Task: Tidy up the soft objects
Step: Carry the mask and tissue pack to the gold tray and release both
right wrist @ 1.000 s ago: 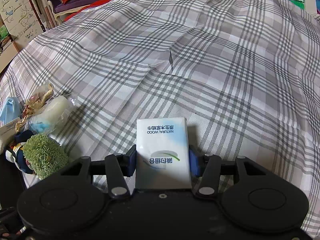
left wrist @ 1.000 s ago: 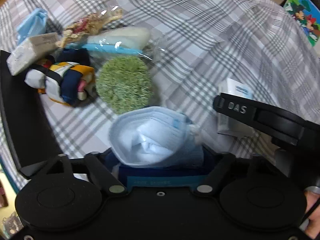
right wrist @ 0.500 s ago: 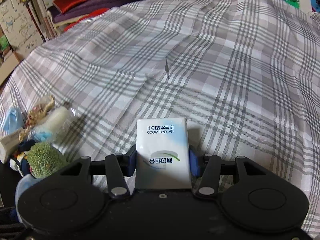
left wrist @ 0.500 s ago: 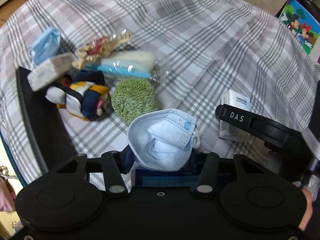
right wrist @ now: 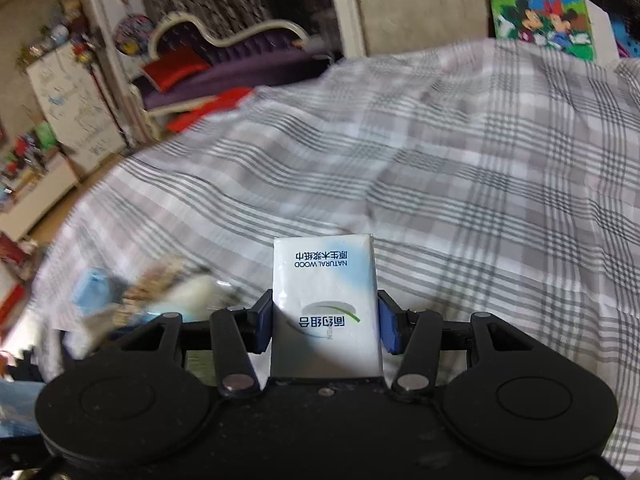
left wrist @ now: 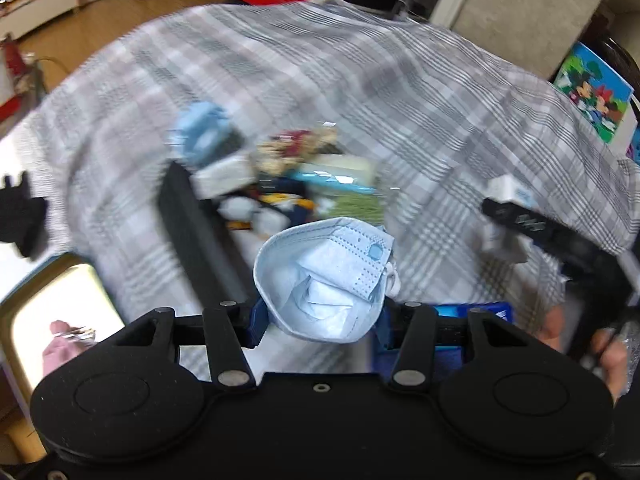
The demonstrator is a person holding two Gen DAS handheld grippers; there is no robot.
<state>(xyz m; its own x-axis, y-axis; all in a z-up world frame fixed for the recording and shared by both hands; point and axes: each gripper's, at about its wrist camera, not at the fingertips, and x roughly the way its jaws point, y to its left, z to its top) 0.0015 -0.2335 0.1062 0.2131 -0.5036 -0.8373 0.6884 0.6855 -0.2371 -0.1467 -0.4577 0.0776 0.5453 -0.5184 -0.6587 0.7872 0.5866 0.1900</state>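
My left gripper (left wrist: pixel 320 320) is shut on a light blue face mask (left wrist: pixel 326 276) and holds it above the plaid bed cover (left wrist: pixel 400 92). My right gripper (right wrist: pixel 325 330) is shut on a white tissue pack (right wrist: pixel 325 300) with blue and green print. The right gripper with its pack also shows at the right of the left wrist view (left wrist: pixel 516 204). A blurred pile of soft items (left wrist: pixel 280 180) lies on the cover beyond the mask: another blue mask, a tissue pack, a bagged sponge, a green scrubber, a coloured cloth. The pile also shows in the right wrist view (right wrist: pixel 160 292).
A black bin edge (left wrist: pixel 196 232) runs beside the pile. A purple sofa with red cushions (right wrist: pixel 208 68) and a white cabinet (right wrist: pixel 76 100) stand beyond the bed. A cartoon picture board (right wrist: pixel 540 16) leans at the far right. Wooden floor (left wrist: pixel 80 36) lies left of the bed.
Both grippers have lifted and tilted up with their loads, so the pile looks farther away and the room shows. Both views are motion-blurred now.
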